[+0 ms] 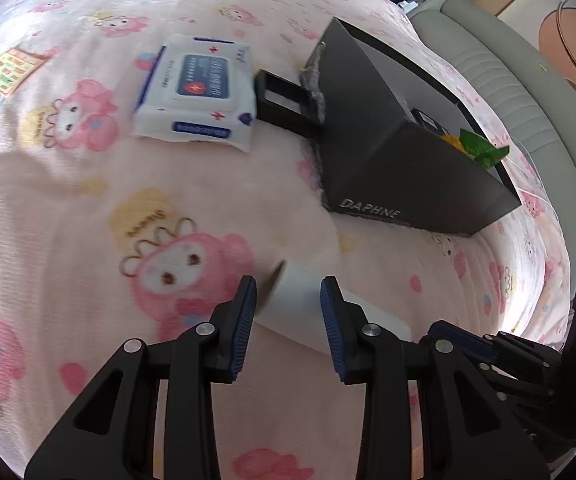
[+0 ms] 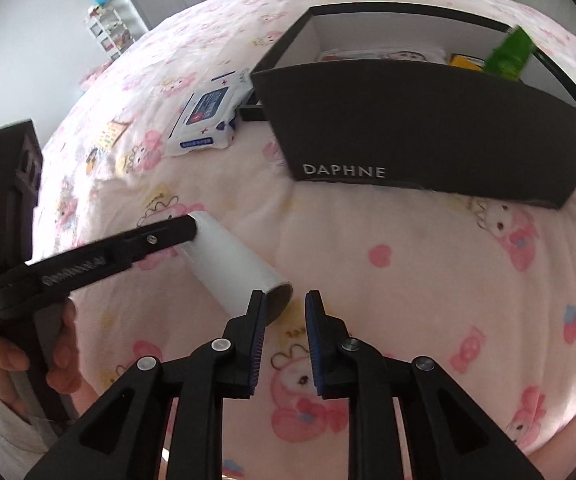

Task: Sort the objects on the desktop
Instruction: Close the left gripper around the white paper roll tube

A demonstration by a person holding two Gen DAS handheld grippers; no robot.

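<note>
A white paper roll (image 1: 300, 300) with a brown cardboard core lies across the pink cartoon blanket (image 1: 88, 240). My left gripper (image 1: 288, 304) straddles one end of it, both blue pads against its sides. In the right wrist view the left gripper (image 2: 190, 226) sits at the far end of the roll (image 2: 232, 264). My right gripper (image 2: 284, 308) stands slightly open with nothing between its fingers, its left finger beside the roll's near end. A black DAPHNE box (image 2: 408, 128) holds a green packet (image 2: 508, 56) and other items. A wet wipes pack (image 1: 196, 92) lies left of the box (image 1: 388, 140).
A small black frame-like object (image 1: 284, 100) lies between the wipes and the box. A grey padded edge (image 1: 508, 72) borders the blanket on the right. A person's hand (image 2: 60, 360) holds the left tool. A white shelf (image 2: 108, 28) stands far back.
</note>
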